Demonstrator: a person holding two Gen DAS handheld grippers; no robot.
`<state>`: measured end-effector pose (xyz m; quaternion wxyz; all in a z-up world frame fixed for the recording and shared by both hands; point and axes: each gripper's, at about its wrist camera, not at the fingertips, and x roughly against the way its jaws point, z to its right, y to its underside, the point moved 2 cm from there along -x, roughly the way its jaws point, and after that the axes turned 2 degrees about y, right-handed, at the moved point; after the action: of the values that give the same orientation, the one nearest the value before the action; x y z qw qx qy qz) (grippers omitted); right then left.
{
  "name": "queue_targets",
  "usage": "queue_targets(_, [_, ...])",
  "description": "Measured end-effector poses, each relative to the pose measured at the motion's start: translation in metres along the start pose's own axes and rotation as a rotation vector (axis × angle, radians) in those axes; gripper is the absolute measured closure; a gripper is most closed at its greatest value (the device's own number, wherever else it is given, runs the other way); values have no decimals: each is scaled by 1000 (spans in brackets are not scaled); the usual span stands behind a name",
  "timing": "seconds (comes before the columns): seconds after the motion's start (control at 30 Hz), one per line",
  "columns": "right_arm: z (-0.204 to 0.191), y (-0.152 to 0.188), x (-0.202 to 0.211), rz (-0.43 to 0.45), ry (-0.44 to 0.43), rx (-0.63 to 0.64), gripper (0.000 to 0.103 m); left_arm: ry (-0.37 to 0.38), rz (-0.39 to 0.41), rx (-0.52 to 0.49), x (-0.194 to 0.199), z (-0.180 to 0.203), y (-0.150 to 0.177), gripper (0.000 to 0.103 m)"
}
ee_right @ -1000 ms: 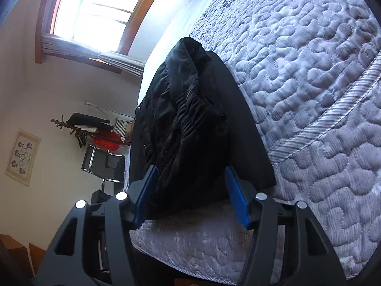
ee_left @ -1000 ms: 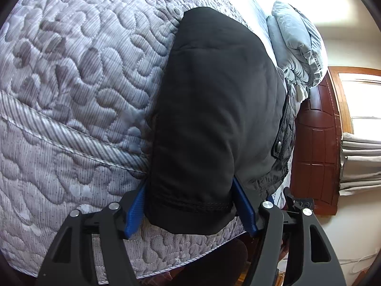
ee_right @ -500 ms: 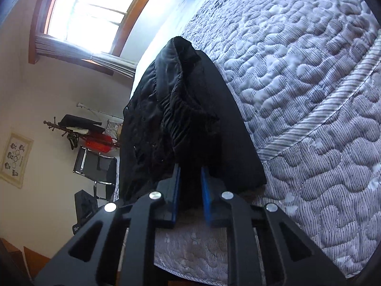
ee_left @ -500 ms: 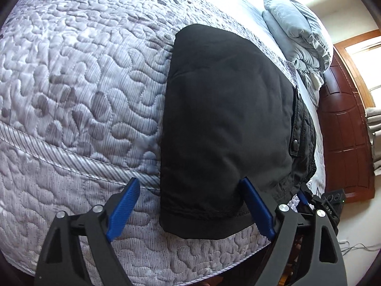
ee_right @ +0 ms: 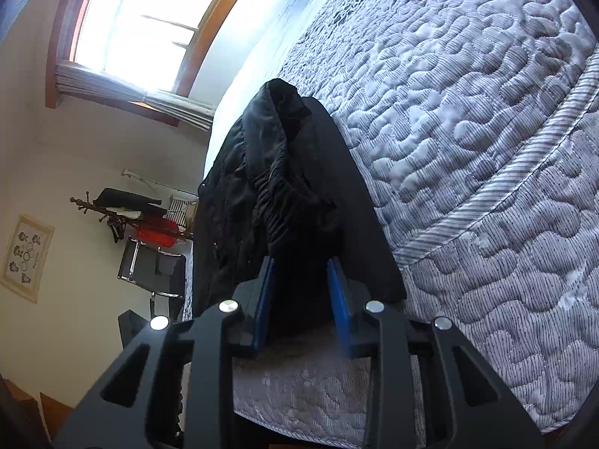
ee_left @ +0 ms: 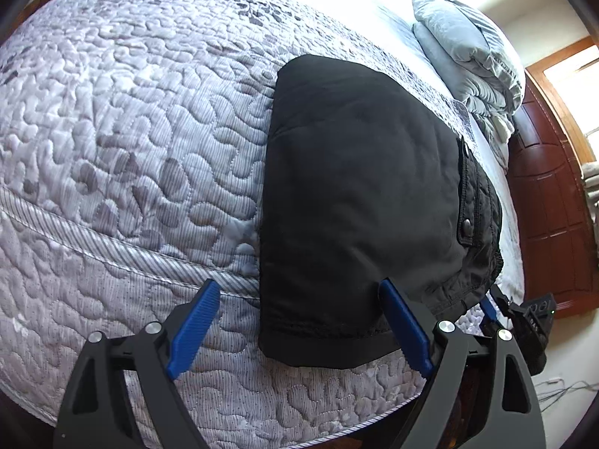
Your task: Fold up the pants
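The black pants (ee_left: 359,194) lie folded on the quilted grey bed (ee_left: 131,131), their hem hanging a little over the near edge. My left gripper (ee_left: 299,295) is open and empty, with its jaws either side of the hem's left corner. In the right wrist view the pants (ee_right: 284,194) rise in a bunched ridge at the waistband. My right gripper (ee_right: 301,265) has its jaws close together around the black cloth at the near end; the pads sit at the cloth's sides.
A folded grey blanket (ee_left: 468,48) lies at the far end of the bed. A dark wooden door (ee_left: 550,202) stands to the right. A window (ee_right: 146,30), a coat rack (ee_right: 123,209) and a chair (ee_right: 149,269) stand beside the bed.
My left gripper let go of the hem, opened wide and drew back. My right gripper closed on the waistband cloth, then widened slightly.
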<state>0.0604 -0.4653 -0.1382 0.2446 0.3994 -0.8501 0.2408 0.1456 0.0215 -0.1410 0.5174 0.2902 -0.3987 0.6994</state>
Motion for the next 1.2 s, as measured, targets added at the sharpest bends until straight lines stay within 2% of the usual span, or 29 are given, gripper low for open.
queue_targets(0.07, [-6, 2, -4, 1, 24, 12, 73, -26, 10, -27, 1, 8, 1, 15])
queue_targets(0.23, [-14, 3, 7, 31, 21, 43, 73, -88, 75, -90, 22, 24, 1, 15])
queue_targets(0.3, [-14, 0, 17, 48, 23, 44, 61, -110, 107, -121, 31, 32, 0, 15])
queue_targets(0.37, [-16, -5, 26, 68, 34, 52, 53, -132, 139, -157, 40, 43, -1, 9])
queue_targets(0.4, [-18, -7, 31, 77, 44, 59, 44, -152, 161, -176, 46, 49, -2, 8])
queue_targets(0.43, [-19, -9, 35, 88, 63, 69, 40, -161, 176, -189, 50, 53, -3, 8])
queue_targets(0.57, [-27, -16, 44, 101, 148, 135, 29, -191, 224, -256, 63, 73, -4, 4])
queue_targets(0.63, [-32, -18, 46, 99, 185, 181, 28, -192, 231, -284, 67, 80, -4, 4])
queue_targets(0.73, [-33, -21, 44, 89, 168, 203, 26, -181, 227, -310, 69, 86, -4, 4])
queue_targets(0.9, [-31, -33, 38, 61, 66, 158, 24, -181, 223, -323, 67, 90, -7, 4])
queue_targets(1.13, [-32, -55, 23, 23, 51, 167, 22, -197, 214, -320, 58, 82, -20, 4])
queue_targets(1.2, [-34, -60, 15, -1, 48, 187, 19, -205, 199, -317, 50, 76, -26, 4])
